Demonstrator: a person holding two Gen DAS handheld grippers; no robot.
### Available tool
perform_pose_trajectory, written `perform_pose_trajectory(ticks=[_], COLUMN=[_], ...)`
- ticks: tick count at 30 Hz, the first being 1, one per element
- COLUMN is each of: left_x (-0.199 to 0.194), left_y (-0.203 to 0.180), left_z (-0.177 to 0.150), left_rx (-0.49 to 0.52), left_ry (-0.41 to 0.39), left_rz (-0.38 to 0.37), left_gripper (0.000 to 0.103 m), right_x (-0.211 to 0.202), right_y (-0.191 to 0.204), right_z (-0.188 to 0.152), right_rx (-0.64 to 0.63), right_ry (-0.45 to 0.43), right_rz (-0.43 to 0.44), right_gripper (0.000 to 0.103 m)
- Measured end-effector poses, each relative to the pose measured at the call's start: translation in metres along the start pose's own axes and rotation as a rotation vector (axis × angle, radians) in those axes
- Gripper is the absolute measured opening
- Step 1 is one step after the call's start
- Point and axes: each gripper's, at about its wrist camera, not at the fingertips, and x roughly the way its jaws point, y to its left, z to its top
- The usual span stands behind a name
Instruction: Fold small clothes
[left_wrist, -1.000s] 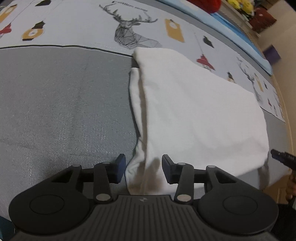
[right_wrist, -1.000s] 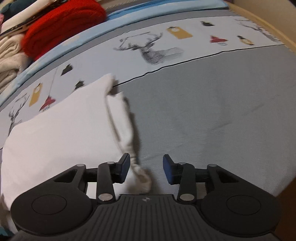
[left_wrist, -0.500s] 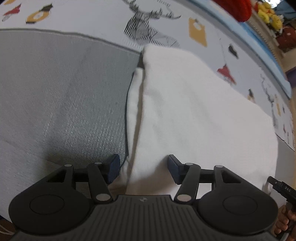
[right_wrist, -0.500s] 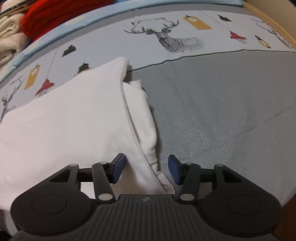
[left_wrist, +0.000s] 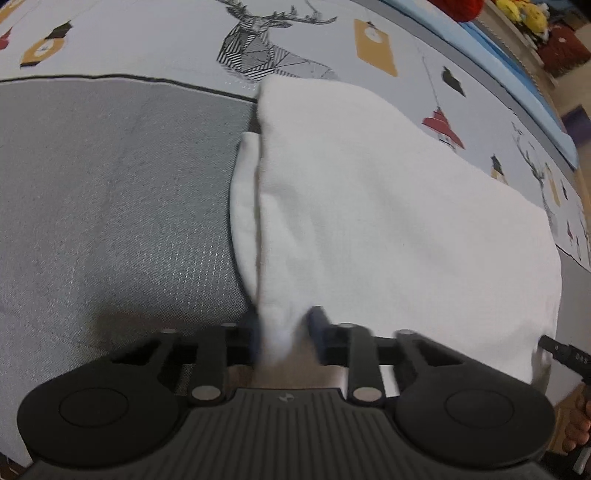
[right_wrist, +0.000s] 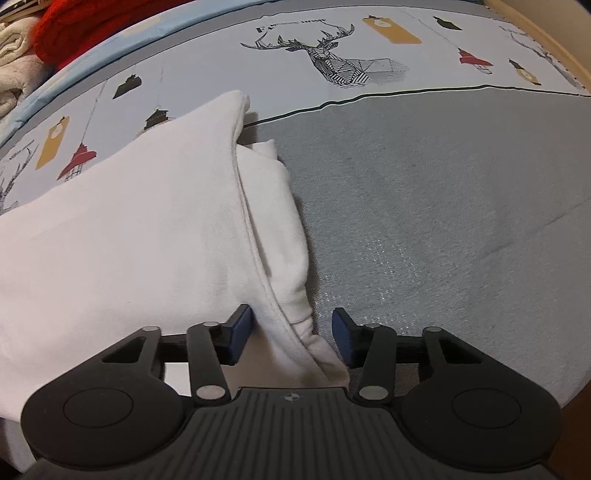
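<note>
A folded white garment (left_wrist: 369, 206) lies flat on the grey bed cover (left_wrist: 110, 203), with a sleeve layer peeking out along each side fold. My left gripper (left_wrist: 286, 328) is at its near left corner; the jaws are closing and pinch a bunched tuck of cloth between the blurred pads. In the right wrist view the garment (right_wrist: 129, 229) fills the left half. My right gripper (right_wrist: 291, 334) straddles its near right corner, hem and sleeve cuff between the jaws, which are closing. The left pad touches cloth, while the right pad stands a little clear of it.
A printed band with deer and lanterns (right_wrist: 332, 59) runs behind the garment. Red knitwear (right_wrist: 92, 22) and pale folded cloth (right_wrist: 14, 55) are stacked at the far left. The other gripper's tip (left_wrist: 565, 354) and a hand (left_wrist: 580, 424) show at the left view's right edge.
Both grippers came down and closer to the garment's near corners. Both pairs of jaws widened around the cloth. Then the left drew in tight on a pinch and the right narrowed partway.
</note>
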Motion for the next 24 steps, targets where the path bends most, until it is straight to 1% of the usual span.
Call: perform_pose_trajectory(ticks=[1,2,4,5,6,9,11,12,13,14,16,21,23,24], left_x=[-0.003,-0.006,-0.011,-0.015,-0.018,-0.025,-0.027,-0.028,-0.028,-0.028,-0.029,-0.024,-0.021,-0.019], left_y=[0.001,0.002,0.005,0.007,0.008,0.017,0.028,0.033,0.036,0.04,0.045,0.045,0.04,0.038], left_z=[0.0,-0.001,-0.002,-0.003,-0.004,-0.006,-0.007,-0.006,-0.006,-0.006,-0.006,-0.005,-0.005,-0.005], left_rx=[0.006,0.011,0.012,0.02,0.026,0.028,0.007,-0.006,-0.014,-0.018,-0.023,-0.03,-0.014,-0.007], left_ry=[-0.009,-0.018,-0.035,-0.05,-0.063,-0.079,-0.068,-0.055,-0.047,-0.045,-0.04,-0.012,-0.005,-0.001], left_rz=[-0.005,-0.013,-0.022,-0.018,-0.008,0.019,0.009,-0.01,-0.016,-0.011,-0.003,-0.033,-0.022,-0.015], left_gripper=[0.012,0.01,0.009,0.009,0.009,0.009,0.01,0.011,0.016,0.025,0.035,0.036,0.042,0.042], right_x=[0.0,0.0,0.0,-0.001,-0.001,-0.001,-0.001,-0.001,-0.001,0.0,0.0,-0.001,-0.001,-0.001], right_y=[0.001,0.003,0.008,0.01,0.013,0.018,0.026,0.03,0.033,0.035,0.033,0.031,0.03,0.029], right_z=[0.0,-0.001,-0.002,-0.003,-0.003,-0.003,-0.004,-0.005,-0.006,-0.005,-0.005,-0.004,-0.005,-0.005], right_rx=[-0.001,-0.006,-0.023,-0.027,-0.028,-0.023,-0.042,-0.06,-0.071,-0.077,-0.067,-0.075,-0.081,-0.082], right_ry=[0.0,-0.001,-0.002,-0.002,-0.004,0.003,0.004,0.005,0.005,0.005,0.01,0.012,0.012,0.013], right_rz=[0.011,0.012,0.012,0.017,0.02,0.059,0.084,0.088,0.083,0.074,0.071,0.08,0.082,0.083], right_gripper=[0.037,0.032,0.024,0.018,0.017,0.016,0.016,0.016,0.016,0.016,0.016,0.017,0.017,0.017])
